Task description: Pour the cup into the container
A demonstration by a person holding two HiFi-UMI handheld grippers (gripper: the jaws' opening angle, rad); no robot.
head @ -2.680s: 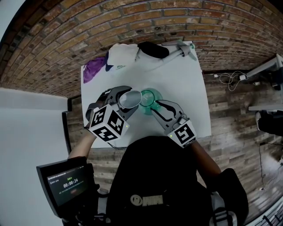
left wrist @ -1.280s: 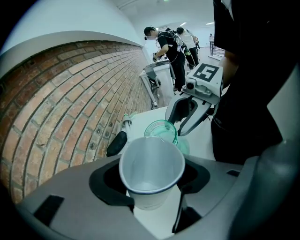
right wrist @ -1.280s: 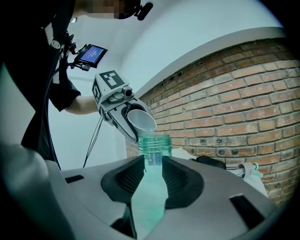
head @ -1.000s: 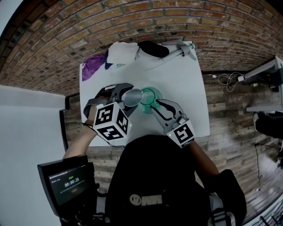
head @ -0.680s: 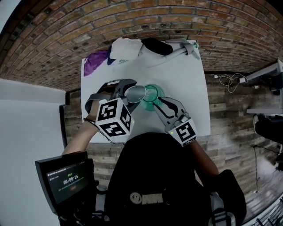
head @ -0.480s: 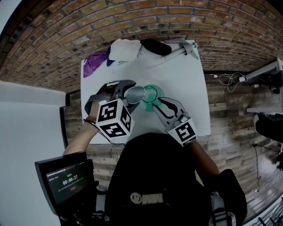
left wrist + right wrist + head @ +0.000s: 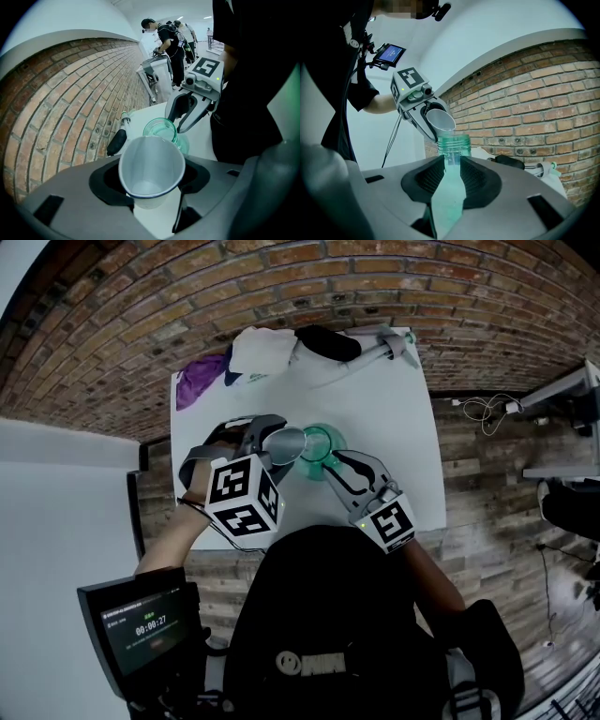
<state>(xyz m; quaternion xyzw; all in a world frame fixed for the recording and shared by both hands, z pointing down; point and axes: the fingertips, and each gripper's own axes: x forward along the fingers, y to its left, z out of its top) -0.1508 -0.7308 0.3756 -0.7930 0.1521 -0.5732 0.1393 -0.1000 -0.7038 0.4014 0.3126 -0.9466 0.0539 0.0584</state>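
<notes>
Left gripper [image 7: 269, 442]: jaws clamped on the white cup [image 7: 151, 164], which is tipped with its lip at the container's mouth.
Right gripper [image 7: 452, 161]: jaws pinching the upright green container [image 7: 453, 140].
Place: middle of the head view, the container on the white table [image 7: 394, 418], the cup just left of it.

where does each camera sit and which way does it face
Head view: on the person's head, facing steeply down at the white table; shows left forearm, torso, left tongs and right tongs.
Left gripper view: on the left tongs, facing down its jaws clamping the white paper cup; torso at right.
Right gripper view: on the right tongs, facing the brick wall, jaws clamping the green plastic container; left forearm at left.
Shared: both gripper views show the cup tipped over the container's mouth.
</notes>
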